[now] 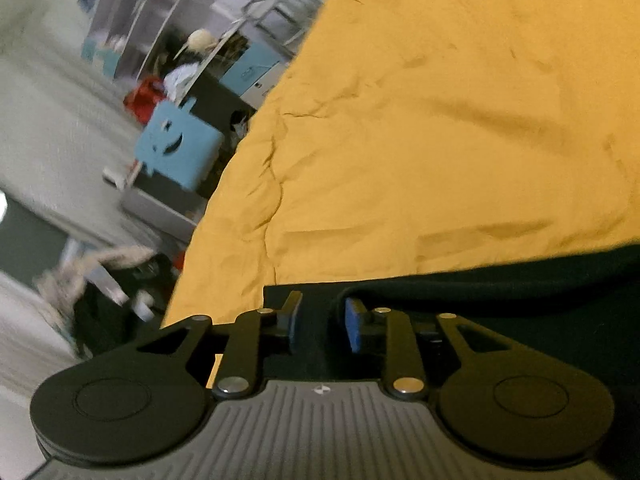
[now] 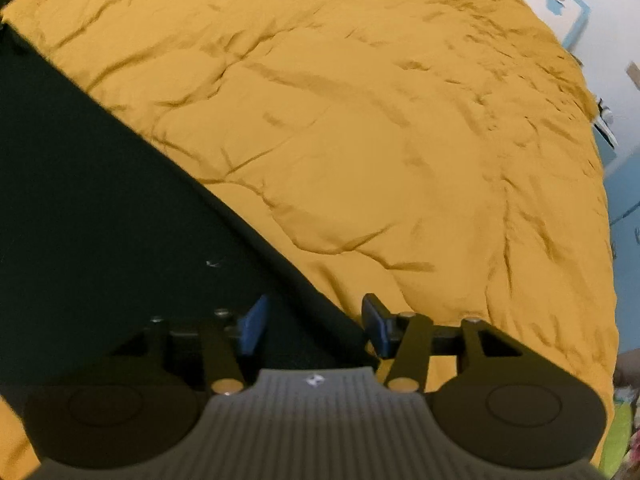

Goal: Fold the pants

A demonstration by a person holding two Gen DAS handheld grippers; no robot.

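Black pants lie on a yellow bedspread. In the left wrist view the pants [image 1: 520,300] fill the lower right, their edge running across just ahead of my left gripper [image 1: 320,320], which is open with the fabric's corner between its blue pads. In the right wrist view the pants [image 2: 100,200] cover the left side with a diagonal edge. My right gripper [image 2: 316,320] is open and straddles that edge, left finger over the black cloth, right finger over the bedspread.
The yellow bedspread [image 2: 380,120] is wrinkled and spans most of both views. Past its left edge in the left wrist view stand a blue smiley-face box [image 1: 176,148], shelves and floor clutter. A blue-and-white wall [image 2: 624,200] lies right of the bed.
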